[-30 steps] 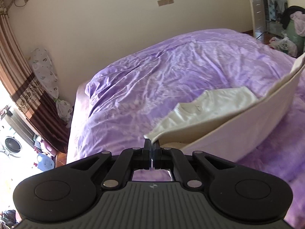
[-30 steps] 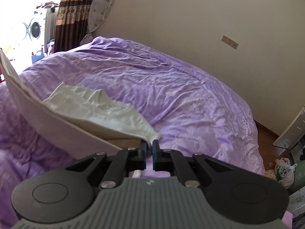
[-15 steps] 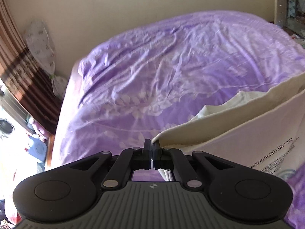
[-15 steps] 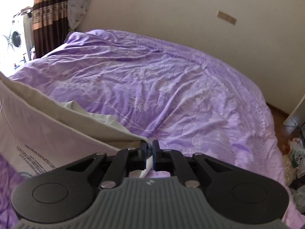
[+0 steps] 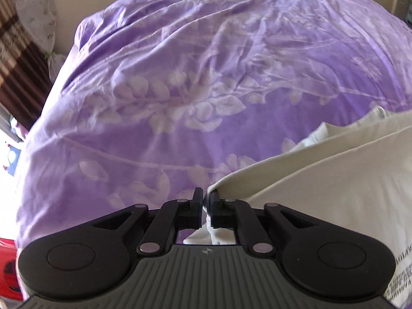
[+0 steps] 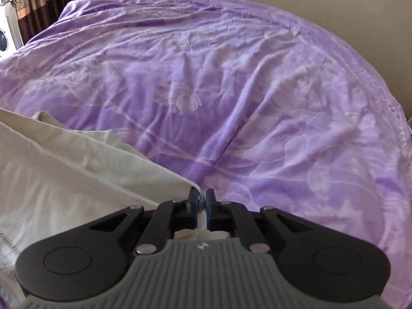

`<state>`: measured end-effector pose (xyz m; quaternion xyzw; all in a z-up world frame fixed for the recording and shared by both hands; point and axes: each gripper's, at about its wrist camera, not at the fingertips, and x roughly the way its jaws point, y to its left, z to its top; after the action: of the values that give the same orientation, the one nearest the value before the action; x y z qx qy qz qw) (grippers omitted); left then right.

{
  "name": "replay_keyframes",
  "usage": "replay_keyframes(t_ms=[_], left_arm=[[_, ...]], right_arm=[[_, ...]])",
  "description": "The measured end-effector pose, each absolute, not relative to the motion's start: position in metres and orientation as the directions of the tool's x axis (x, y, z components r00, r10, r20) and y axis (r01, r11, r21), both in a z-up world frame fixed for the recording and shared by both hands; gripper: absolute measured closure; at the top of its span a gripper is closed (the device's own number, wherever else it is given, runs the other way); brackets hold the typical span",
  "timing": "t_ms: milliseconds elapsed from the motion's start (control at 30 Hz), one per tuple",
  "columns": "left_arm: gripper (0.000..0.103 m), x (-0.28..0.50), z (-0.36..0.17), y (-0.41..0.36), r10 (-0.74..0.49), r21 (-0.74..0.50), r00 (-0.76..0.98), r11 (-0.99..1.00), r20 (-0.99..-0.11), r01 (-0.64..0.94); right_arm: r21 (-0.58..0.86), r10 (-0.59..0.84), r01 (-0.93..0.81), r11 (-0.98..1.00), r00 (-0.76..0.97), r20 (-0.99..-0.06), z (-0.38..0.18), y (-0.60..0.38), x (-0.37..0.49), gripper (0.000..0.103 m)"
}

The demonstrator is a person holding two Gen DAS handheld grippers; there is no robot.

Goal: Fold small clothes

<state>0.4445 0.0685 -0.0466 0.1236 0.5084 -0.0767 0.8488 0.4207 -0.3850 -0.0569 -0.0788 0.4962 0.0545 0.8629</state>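
Note:
A small cream-white shirt (image 5: 334,180) with printed text near its hem is stretched between both grippers over the purple bed cover (image 5: 206,77). My left gripper (image 5: 206,197) is shut on the shirt's left corner. My right gripper (image 6: 202,195) is shut on the other corner of the shirt (image 6: 64,180). The held edge is folded over the rest of the shirt, which lies on the bed. The lower part of the shirt is hidden behind the gripper bodies.
The purple flowered bed cover (image 6: 257,90) fills most of both views. A beige wall (image 6: 360,13) runs behind the bed. Brown curtains (image 5: 15,59) and a wrapped white bundle (image 5: 38,13) stand at the far left, with a washing machine (image 6: 3,41) beyond.
Both grippers have moved forward and down towards the bed with the shirt's edge, so the lifted half now lies lower over the other half.

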Motion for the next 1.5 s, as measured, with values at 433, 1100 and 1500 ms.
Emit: replay_keyframes(t_ms=[433, 1100, 1500], left_arm=[[0.047, 0.426, -0.015, 0.097, -0.198, -0.043, 0.591, 0.963, -0.782, 0.266], [0.100, 0.434, -0.075, 0.087, -0.190, -0.072, 0.626, 0.975, -0.756, 0.209], [0.100, 0.424, -0.045, 0.094, -0.161, -0.074, 0.714, 0.986, -0.682, 0.151]], right_arm=[[-0.062, 0.067, -0.193, 0.979, 0.597, -0.799, -0.044, -0.383, 0.408, 0.072], [-0.036, 0.111, -0.243, 0.969, 0.563, -0.819, -0.114, -0.366, 0.427, 0.103], [-0.044, 0.099, -0.189, 0.981, 0.686, -0.721, -0.066, -0.367, 0.411, 0.103]])
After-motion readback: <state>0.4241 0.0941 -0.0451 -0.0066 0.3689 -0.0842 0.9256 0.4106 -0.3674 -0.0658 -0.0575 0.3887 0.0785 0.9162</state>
